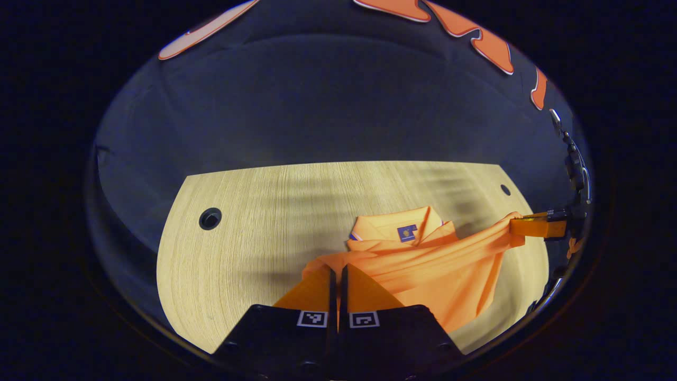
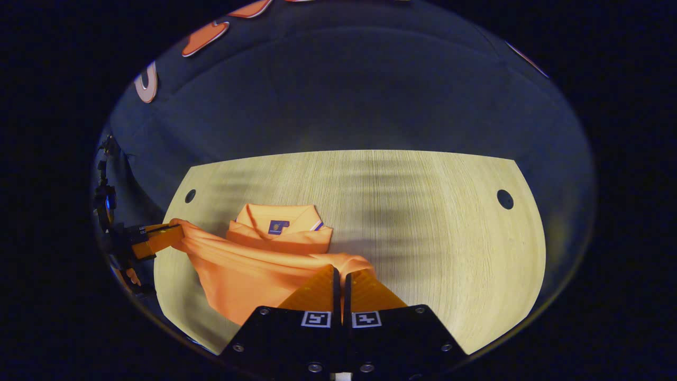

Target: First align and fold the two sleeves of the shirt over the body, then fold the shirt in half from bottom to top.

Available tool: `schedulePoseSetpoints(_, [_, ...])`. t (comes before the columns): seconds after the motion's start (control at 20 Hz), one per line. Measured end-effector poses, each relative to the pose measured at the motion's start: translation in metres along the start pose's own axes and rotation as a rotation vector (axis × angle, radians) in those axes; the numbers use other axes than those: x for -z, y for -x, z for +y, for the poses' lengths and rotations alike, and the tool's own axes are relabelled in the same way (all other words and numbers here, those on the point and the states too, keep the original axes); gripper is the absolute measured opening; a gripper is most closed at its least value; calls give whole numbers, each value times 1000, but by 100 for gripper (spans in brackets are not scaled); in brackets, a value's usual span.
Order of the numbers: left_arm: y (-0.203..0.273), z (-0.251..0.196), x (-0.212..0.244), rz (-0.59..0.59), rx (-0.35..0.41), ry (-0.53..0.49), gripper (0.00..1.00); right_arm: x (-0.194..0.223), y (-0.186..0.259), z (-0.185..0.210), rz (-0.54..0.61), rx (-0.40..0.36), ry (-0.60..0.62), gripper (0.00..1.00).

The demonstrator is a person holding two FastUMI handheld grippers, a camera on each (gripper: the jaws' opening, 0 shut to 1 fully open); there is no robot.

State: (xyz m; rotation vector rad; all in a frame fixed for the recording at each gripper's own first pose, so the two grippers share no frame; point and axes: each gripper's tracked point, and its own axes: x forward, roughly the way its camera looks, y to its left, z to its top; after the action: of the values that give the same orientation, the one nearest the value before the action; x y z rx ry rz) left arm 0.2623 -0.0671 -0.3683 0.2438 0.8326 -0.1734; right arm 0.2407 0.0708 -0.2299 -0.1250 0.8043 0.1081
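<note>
- Meanwhile, both grippers, left (image 1: 337, 272) and right (image 2: 339, 274), are clamped on the shirt (image 1: 423, 270), lifting its lower edge above the worktop (image 1: 254, 222).
- Collar (image 1: 407, 225) rests flat.
- Judgement: carry both corners level toward the collar, keeping the fabric taut so the edges align.

A pale wood-grain table (image 2: 423, 211) with round cable holes (image 2: 505, 199); dark cloth wall (image 2: 338, 95) behind; shadows streak its top.

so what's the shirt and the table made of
Shirt: soft orange fabric, likely a knit polo cloth. It drapes and creases where both sets of jaws lift it, and it has a matte look and a folded collar. Table: pale wood or a wood-look laminate. It shows fine straight grain lines, a smooth low sheen and round holes.
</note>
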Motion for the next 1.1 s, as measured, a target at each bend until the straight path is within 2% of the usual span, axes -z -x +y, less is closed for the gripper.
schedulePoseSetpoints(0.2, [-25, 1, 15, 58, -25, 14, 1, 13, -33, -3, 60, 26, -15, 1])
schedulePoseSetpoints(0.45, [-34, 2, 18, 70, -42, -5, 5, 12, -46, -10, 66, 55, -48, 5])
schedulePoseSetpoints(0.5, [-36, 3, 17, 69, -43, -6, 18, 13, -47, -13, 58, 71, -43, 10])
schedulePoseSetpoints(0.55, [-36, 3, 19, 68, -44, -2, 24, 12, -47, -14, 61, 70, -45, 24])
schedulePoseSetpoints(0.6, [-36, 2, 21, 67, -39, 6, 24, 14, -48, -12, 69, 63, -50, 29])
schedulePoseSetpoints(0.65, [-37, 1, 20, 68, -33, 13, 27, 18, -48, -15, 84, 69, -51, 51])
schedulePoseSetpoints(0.75, [-32, 2, 21, 57, -42, 30, 74, 19, -48, -20, 84, 89, -45, 95])
schedulePoseSetpoints(0.8, [-34, 2, 19, 48, -46, 34, 98, 17, -46, -19, 73, 92, -46, 99])
schedulePoseSetpoints(1.1, [-2, 8, -9, -53, -90, 23, 98, 2, -15, -12, -9, 88, -16, 99])
